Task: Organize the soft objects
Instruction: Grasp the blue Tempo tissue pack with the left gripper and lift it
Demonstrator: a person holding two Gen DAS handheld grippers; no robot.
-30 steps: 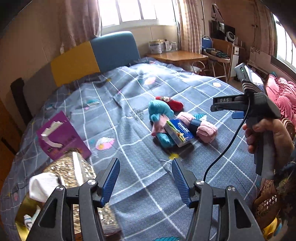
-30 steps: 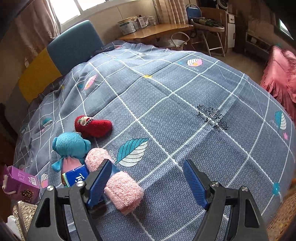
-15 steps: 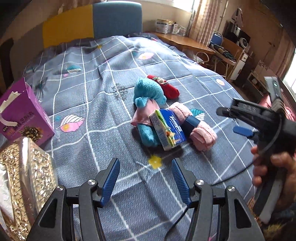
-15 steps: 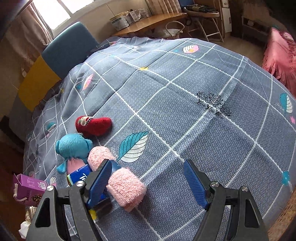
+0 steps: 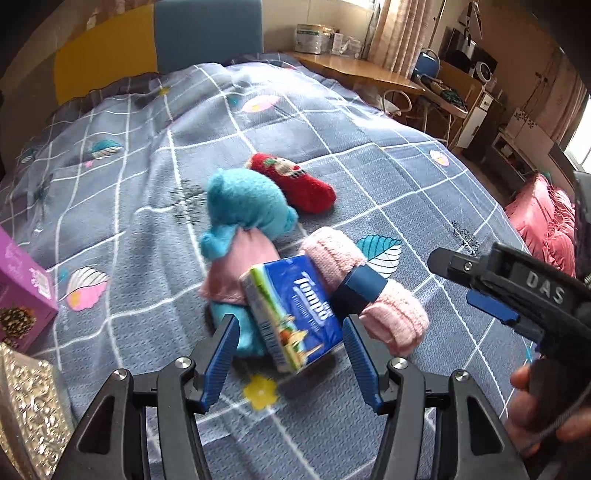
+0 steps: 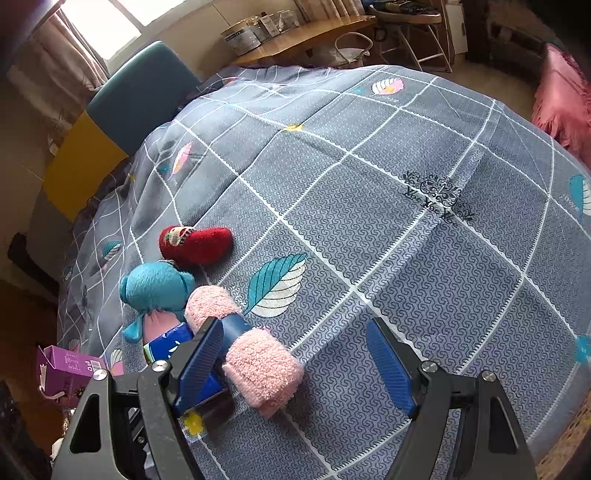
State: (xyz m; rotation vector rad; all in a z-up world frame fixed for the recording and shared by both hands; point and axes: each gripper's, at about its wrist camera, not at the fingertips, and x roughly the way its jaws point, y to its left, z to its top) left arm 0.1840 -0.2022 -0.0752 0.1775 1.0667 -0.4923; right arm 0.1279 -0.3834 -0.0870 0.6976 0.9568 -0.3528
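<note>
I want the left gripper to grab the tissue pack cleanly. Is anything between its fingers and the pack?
Nothing visible. The left gripper is open, and the tissue pack lies straight ahead between its fingers. The blue plush toy and pink sock roll crowd its sides.

Daylit room, blown-out window [image 6: 99, 26], fisheye bending and dark corners, slight motion blur

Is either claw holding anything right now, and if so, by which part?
Nothing is held. The left claw is open, its fingers straddling the blue tissue pack without gripping it. The right claw is open above the bedspread.
</note>
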